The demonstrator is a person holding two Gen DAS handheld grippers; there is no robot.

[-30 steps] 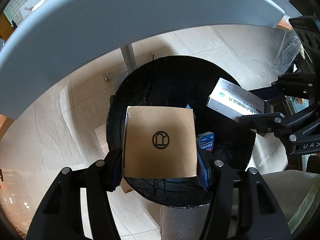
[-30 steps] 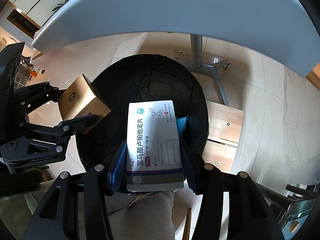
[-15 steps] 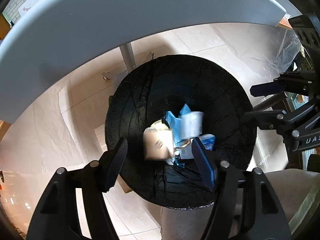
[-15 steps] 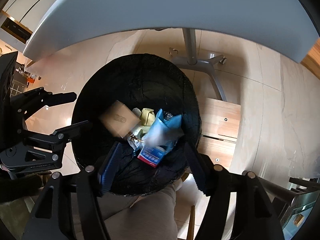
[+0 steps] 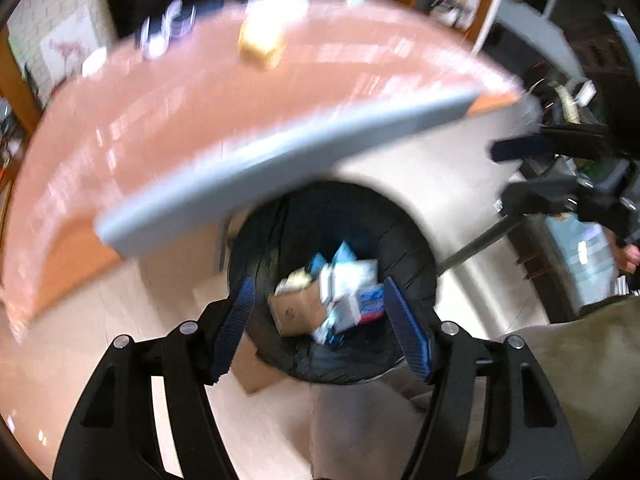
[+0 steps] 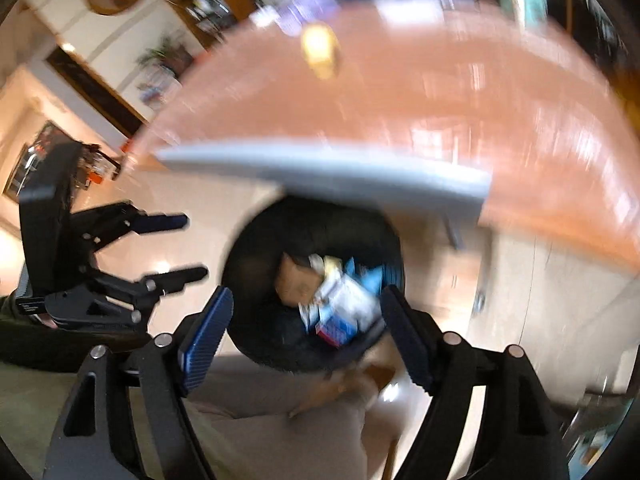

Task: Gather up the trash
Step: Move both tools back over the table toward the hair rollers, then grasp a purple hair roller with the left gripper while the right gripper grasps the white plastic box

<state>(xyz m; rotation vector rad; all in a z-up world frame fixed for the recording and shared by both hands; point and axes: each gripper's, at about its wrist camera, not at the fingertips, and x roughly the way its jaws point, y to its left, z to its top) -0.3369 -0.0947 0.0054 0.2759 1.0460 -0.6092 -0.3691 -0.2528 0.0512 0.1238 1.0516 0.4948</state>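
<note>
A black-lined trash bin (image 5: 412,240) stands on the floor below the table edge; it also shows in the right wrist view (image 6: 248,264). Inside lie a brown cardboard box (image 5: 294,312), a white medicine box (image 5: 352,280) and blue wrappers (image 5: 344,252). The brown box (image 6: 296,280) and the white box (image 6: 348,300) also show in the right wrist view. My left gripper (image 5: 320,328) is open and empty above the bin. My right gripper (image 6: 306,332) is open and empty above the bin. Each gripper shows in the other's view, left (image 6: 176,248) and right (image 5: 516,168). Both views are blurred.
An orange-brown table (image 5: 200,100) with a grey edge (image 5: 280,160) lies above the bin. A small yellow object (image 5: 262,46) sits on it, also in the right wrist view (image 6: 320,52). The person's trouser leg (image 5: 352,420) is just below the bin. Tiled floor (image 5: 440,168) surrounds it.
Both grippers opened and dropped the brown box and the white medicine box into the bin. Both have since risen and tilted up, so the table top has come into view.
</note>
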